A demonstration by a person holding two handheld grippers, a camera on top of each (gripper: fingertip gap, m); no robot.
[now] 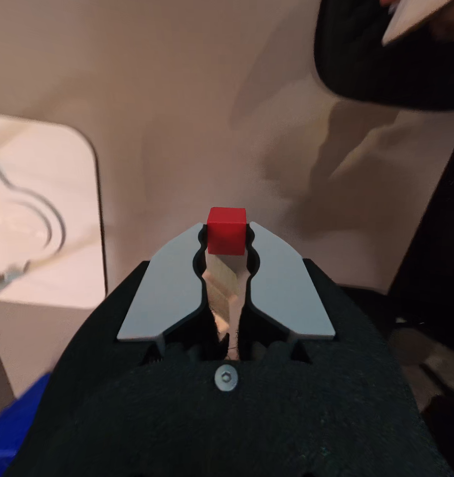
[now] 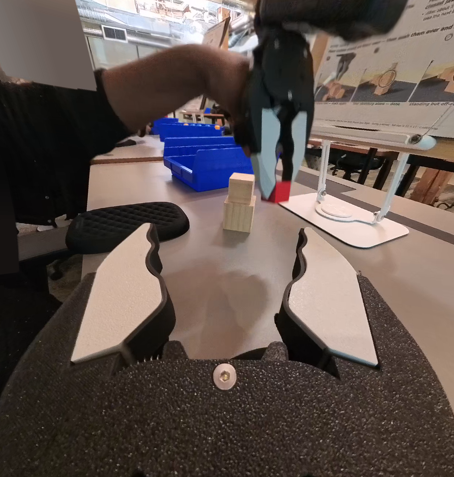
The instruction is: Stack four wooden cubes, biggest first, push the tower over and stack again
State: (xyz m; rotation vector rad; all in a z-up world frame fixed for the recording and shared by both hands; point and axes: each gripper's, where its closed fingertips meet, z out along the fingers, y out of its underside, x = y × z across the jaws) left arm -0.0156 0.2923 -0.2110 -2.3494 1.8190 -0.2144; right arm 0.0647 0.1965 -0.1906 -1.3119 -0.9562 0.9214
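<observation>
The left claw (image 1: pixel 226 232) pinches a red cube (image 1: pixel 226 233), both pads pressed on its sides, held in the air just right of the wooden stack in the right wrist view. The right claw (image 2: pixel 227 247) is spread wide and bare above the grey bench (image 2: pixel 143 185). Beyond lie a white stand base (image 2: pixel 350 227), a blue bin (image 2: pixel 208 162), a black pad (image 2: pixel 127 222), and two stacked wooden blocks (image 2: pixel 239 206).

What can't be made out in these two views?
- Far side of the red cube: hidden, both views.
- Wooden block stack: in the left wrist view mostly hidden behind the left hand-held gripper.
- Blue bin contents: too small, partly behind the arm.
</observation>
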